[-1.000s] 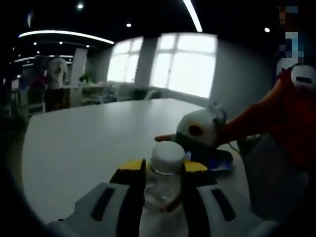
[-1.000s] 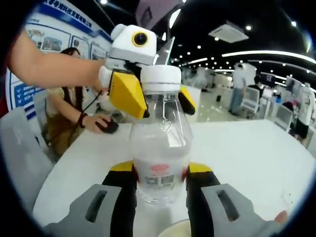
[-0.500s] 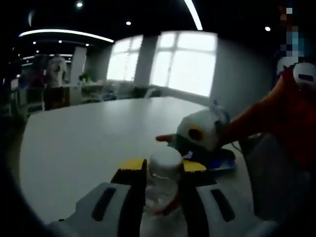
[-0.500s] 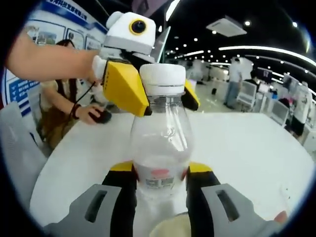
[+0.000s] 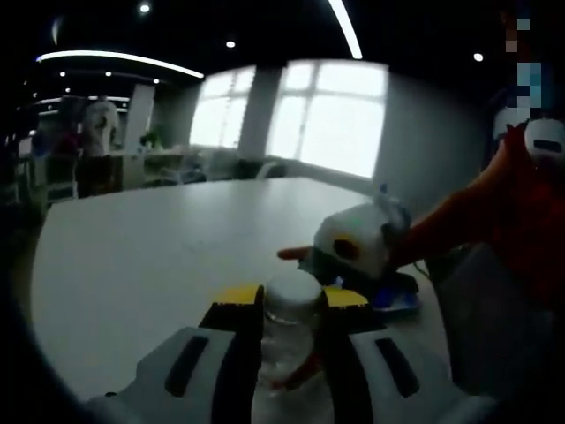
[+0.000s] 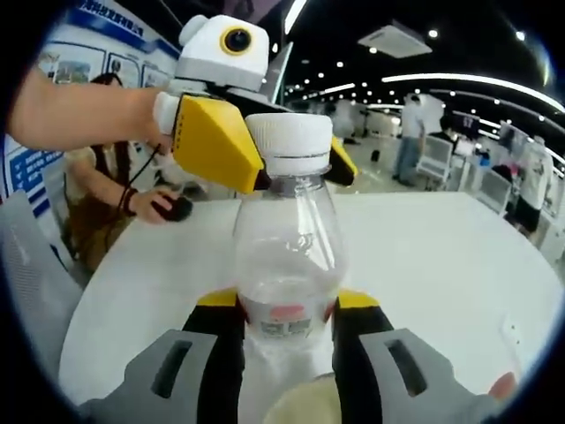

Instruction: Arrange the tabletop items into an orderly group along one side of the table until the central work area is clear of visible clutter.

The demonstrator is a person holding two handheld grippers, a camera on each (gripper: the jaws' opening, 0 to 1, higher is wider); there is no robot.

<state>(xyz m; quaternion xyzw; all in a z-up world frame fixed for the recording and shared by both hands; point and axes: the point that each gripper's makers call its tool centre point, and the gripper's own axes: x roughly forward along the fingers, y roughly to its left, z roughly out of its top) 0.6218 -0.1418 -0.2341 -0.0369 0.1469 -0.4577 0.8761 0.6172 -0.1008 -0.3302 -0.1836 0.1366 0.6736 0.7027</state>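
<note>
Right hand-held gripper (image 6: 287, 309) clamping upright bottle (image 6: 289, 256), cap up, left hand-held gripper (image 5: 291, 305) gripping its neck

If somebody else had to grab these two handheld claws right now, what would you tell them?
Right gripper: shut on the body of the clear bottle, which stands upright with its white cap on.
Left gripper: shut on the same bottle's neck, just under the cap.
Table: white and mostly bare around the bottle; a person sits at its far edge with a hand on a dark mouse.
Done: bottle gripped by both.
Left: carry it to one side of the table and set it down with the other items.
</note>
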